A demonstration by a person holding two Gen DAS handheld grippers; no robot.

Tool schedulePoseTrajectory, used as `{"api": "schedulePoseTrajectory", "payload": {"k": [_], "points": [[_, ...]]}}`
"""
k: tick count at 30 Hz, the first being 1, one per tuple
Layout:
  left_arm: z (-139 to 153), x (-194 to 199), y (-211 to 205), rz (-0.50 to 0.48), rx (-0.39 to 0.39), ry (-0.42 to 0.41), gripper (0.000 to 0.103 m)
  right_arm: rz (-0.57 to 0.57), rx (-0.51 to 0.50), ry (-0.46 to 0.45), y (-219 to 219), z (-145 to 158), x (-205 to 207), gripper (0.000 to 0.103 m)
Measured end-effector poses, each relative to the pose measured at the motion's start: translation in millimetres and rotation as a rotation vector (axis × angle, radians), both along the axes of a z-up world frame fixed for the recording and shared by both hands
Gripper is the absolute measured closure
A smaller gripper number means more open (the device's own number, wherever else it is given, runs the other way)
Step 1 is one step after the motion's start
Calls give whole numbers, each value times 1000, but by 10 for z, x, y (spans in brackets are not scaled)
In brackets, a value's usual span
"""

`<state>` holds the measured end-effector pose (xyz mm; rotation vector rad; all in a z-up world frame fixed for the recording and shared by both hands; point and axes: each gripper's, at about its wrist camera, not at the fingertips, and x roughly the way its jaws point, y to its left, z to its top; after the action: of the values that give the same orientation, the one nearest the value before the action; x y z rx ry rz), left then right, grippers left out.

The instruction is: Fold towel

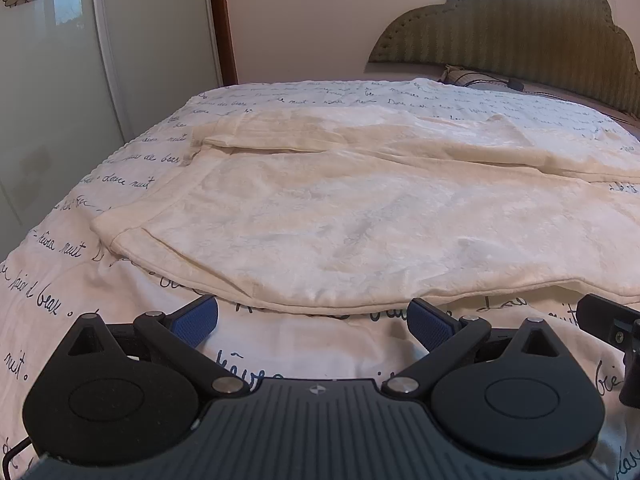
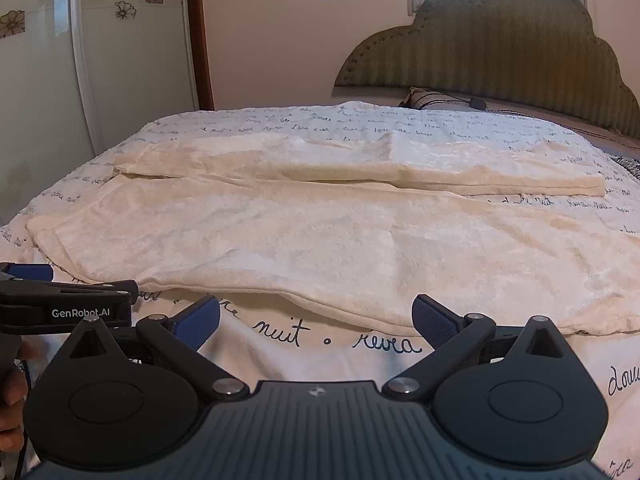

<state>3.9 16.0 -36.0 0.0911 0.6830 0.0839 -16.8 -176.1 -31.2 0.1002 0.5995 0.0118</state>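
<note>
The bed point(image 1: 120, 336) fills both views, its white cover printed with dark handwriting, with a green scalloped headboard point(image 1: 520, 28) at the far end against a pale wall and a glossy wardrobe door point(image 1: 60, 80) off to the left. Across the cover lies the towel point(image 1: 340, 216), a large cream cloth whose long axis runs left to right, crosswise to the direction both claws point. Its far long edge looks already turned over toward the middle, making a raised band point(image 2: 360, 168) along the back, while the near part lies flat in one layer with a few shallow wrinkles. The near hem point(image 1: 320, 306) lies just ahead of the fingers in both views, bowing a little toward the cameras and lifting slightly off the cover. The left claw point(image 1: 314, 322) sits low over the cover with its jaws spread wide and nothing between the blue pads point(image 1: 198, 318); the hem is directly in front of it, close but not touched. The right claw point(image 2: 316, 322) is likewise wide open and empty, facing the same hem further along to the right, so the two stand side by side, about equally near. Each claw shows at the edge of the other's view. A hand point(image 2: 12, 396) is partly visible at the left edge of the right wrist view. The next move likely turns on both claws going straight forward to the near hem.
</note>
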Motion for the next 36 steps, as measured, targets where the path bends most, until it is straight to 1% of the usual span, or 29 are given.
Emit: {"api": "schedulePoseTrajectory", "payload": {"k": [8, 11, 13, 15, 18, 20, 21, 24, 27, 28, 30, 31, 32, 33, 34, 36], "points": [[-2, 4, -3, -1, 4, 0, 0, 17, -17, -9, 22, 1, -8, 0], [13, 7, 6, -9, 6, -8, 0, 35, -31, -30, 42, 38, -6, 0], [53, 15, 34, -17, 5, -25, 0, 61, -40, -75, 49, 104, 0, 0], [111, 52, 82, -16, 5, -41, 0, 99, -64, -165, 64, 216, 17, 0], [210, 145, 202, 9, 7, -71, 0, 171, -120, -289, 97, 387, 125, 0], [266, 233, 302, 36, 4, -86, 0, 217, -158, -308, 140, 488, 310, 0], [288, 283, 355, 49, -1, -90, 0, 233, -169, -303, 170, 525, 442, 0], [328, 441, 517, 84, -16, -91, 0, 274, -153, -271, 207, 587, 891, 0], [337, 586, 658, 106, -22, -86, 0, 274, -160, -205, 220, 546, 1411, 0], [333, 634, 696, 113, -20, -85, 0, 296, -158, -174, 222, 521, 1596, 1], [308, 729, 773, 124, -13, -78, 0, 341, -109, -119, 201, 466, 1947, 2], [294, 775, 810, 126, -12, -73, 0, 357, -82, -102, 186, 443, 2099, 12], [275, 816, 843, 129, -13, -68, 0, 370, -64, -86, 173, 420, 2257, 19], [258, 852, 872, 131, -16, -63, 0, 374, -50, -68, 166, 400, 2426, 31], [236, 889, 897, 132, -19, -57, 0, 378, -34, -49, 159, 379, 2586, 36], [187, 962, 936, 131, -24, -44, 0, 376, -7, -17, 143, 315, 2902, 40]]}}
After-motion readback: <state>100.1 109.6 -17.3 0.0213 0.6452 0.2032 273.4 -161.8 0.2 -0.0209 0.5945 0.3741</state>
